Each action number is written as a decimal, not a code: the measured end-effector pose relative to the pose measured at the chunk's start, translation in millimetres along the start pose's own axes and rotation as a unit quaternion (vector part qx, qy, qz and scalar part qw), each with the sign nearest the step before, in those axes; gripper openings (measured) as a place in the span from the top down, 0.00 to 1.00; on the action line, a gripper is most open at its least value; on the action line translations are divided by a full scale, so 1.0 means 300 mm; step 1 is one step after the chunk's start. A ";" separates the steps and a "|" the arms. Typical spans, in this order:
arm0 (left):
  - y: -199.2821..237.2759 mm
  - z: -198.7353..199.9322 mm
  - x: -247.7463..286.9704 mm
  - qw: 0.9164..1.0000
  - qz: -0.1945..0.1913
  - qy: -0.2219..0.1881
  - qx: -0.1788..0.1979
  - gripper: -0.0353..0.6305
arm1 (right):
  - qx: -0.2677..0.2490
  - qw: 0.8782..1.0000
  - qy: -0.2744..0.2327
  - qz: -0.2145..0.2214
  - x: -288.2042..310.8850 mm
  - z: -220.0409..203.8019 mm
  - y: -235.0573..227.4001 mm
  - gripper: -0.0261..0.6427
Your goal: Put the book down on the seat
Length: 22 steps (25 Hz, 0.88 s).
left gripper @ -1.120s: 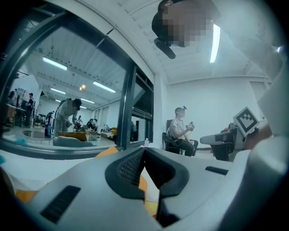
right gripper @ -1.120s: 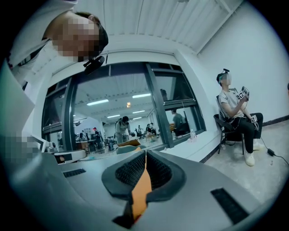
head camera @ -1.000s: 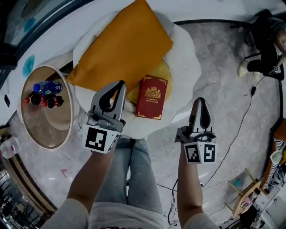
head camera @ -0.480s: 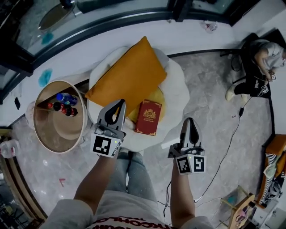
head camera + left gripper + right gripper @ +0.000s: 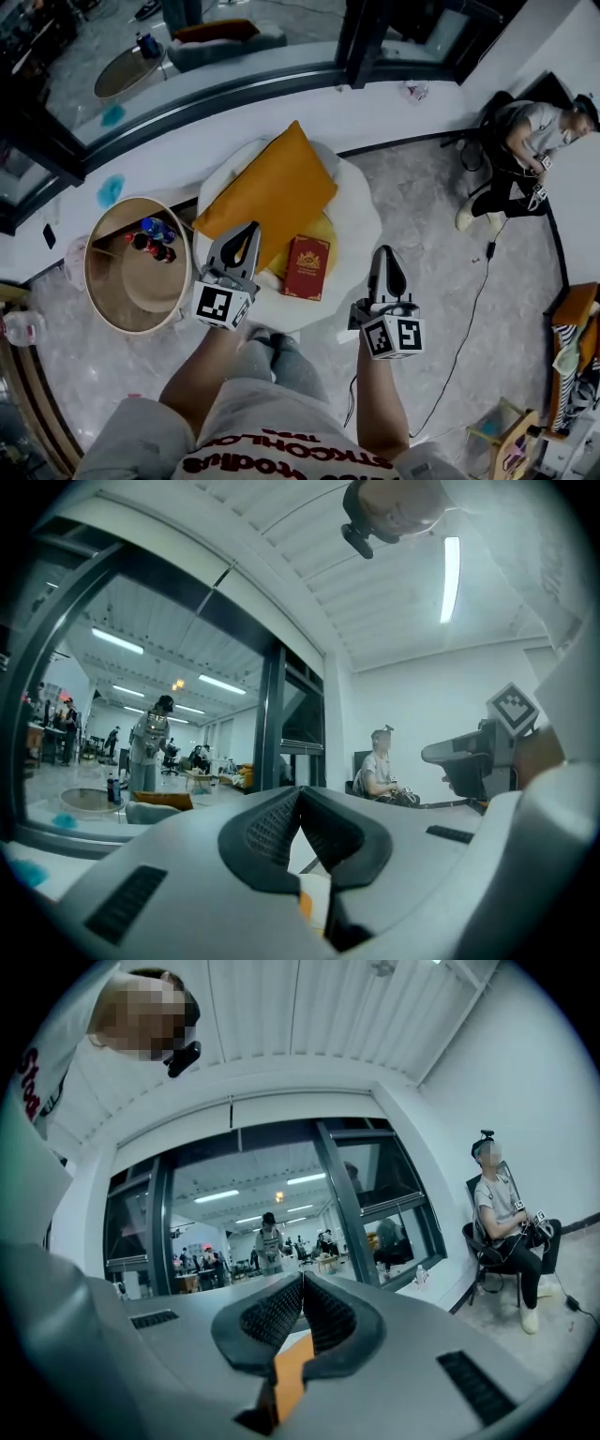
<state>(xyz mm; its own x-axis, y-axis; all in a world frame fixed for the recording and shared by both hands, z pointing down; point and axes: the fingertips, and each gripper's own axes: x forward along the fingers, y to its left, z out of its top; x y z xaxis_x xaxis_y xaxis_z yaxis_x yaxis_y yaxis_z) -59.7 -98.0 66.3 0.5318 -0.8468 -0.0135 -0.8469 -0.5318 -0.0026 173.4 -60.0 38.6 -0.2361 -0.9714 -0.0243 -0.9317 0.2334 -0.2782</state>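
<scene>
A dark red book (image 5: 307,267) with a gold crest lies flat on the round white seat (image 5: 361,220), partly over a yellow cushion, just below a large orange pillow (image 5: 268,193). My left gripper (image 5: 248,231) hangs shut and empty just left of the book. Shut too, with nothing in it, my right gripper (image 5: 384,255) hovers right of the book past the seat's edge. Both gripper views look out level at the room; in each the jaw tips (image 5: 299,793) (image 5: 303,1281) meet.
A round wooden side table (image 5: 137,279) with several bottles (image 5: 153,238) stands left of the seat. A window ledge runs behind. A seated person (image 5: 521,150) is at the far right, with cables on the floor.
The head view has risen and pulled back, so the seat and book look smaller. Both grippers have drawn away from the book, staying shut. The book has not moved.
</scene>
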 end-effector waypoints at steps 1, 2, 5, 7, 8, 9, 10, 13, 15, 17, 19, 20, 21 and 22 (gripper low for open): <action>-0.013 0.022 -0.008 1.000 -0.007 -0.001 0.003 0.92 | -0.002 1.000 -0.002 0.001 -0.007 0.026 0.009 0.92; -0.025 0.043 -0.012 1.000 -0.014 -0.003 0.005 0.92 | -0.004 1.000 -0.004 0.001 -0.012 0.053 0.019 0.92; -0.053 0.097 -0.034 1.000 -0.027 -0.006 0.006 0.92 | -0.008 1.000 -0.013 0.003 -0.032 0.120 0.052 0.92; -0.069 0.134 -0.042 0.999 -0.031 -0.009 0.006 0.92 | -0.015 1.000 -0.019 0.008 -0.047 0.159 0.069 0.92; -0.079 0.151 -0.047 0.999 -0.034 -0.010 0.007 0.92 | -0.018 1.000 -0.021 0.009 -0.057 0.175 0.076 0.92; -0.087 0.167 -0.054 0.999 -0.036 -0.011 0.011 0.92 | -0.020 0.999 -0.022 0.011 -0.067 0.187 0.084 0.92; -0.093 0.182 -0.063 0.999 -0.037 -0.012 0.013 0.92 | -0.022 0.999 -0.023 0.013 -0.077 0.198 0.094 0.92; -0.104 0.222 -0.089 0.999 -0.038 -0.017 0.016 0.92 | -0.028 0.999 -0.024 0.019 -0.107 0.223 0.119 0.92; -0.114 0.232 -0.111 0.999 -0.038 -0.017 0.015 0.92 | -0.031 0.999 -0.024 0.022 -0.134 0.228 0.128 0.92; -0.116 0.235 -0.133 0.999 -0.034 -0.017 0.017 0.92 | -0.033 0.999 -0.025 0.025 -0.156 0.230 0.132 0.92; -0.110 0.235 -0.151 0.999 -0.026 -0.018 0.018 0.92 | -0.033 0.999 -0.026 0.026 -0.176 0.232 0.128 0.92; -0.107 0.237 -0.160 0.999 -0.022 -0.019 0.018 0.92 | -0.032 0.999 -0.026 0.025 -0.185 0.232 0.125 0.92; -0.104 0.241 -0.169 0.999 -0.019 -0.020 0.019 0.92 | -0.031 0.999 -0.026 0.025 -0.195 0.233 0.124 0.92; -0.099 0.248 -0.179 0.999 -0.017 -0.021 0.021 0.92 | -0.030 0.999 -0.026 0.025 -0.203 0.236 0.125 0.92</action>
<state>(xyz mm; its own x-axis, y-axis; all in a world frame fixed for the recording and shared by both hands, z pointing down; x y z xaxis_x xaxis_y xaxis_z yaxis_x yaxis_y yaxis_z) -63.4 -35.6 -7.3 0.5599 -0.8267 -0.0552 -0.8285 -0.5581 -0.0453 172.2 4.8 -38.4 -0.2688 -0.9592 -0.0877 -0.9347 0.2818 -0.2165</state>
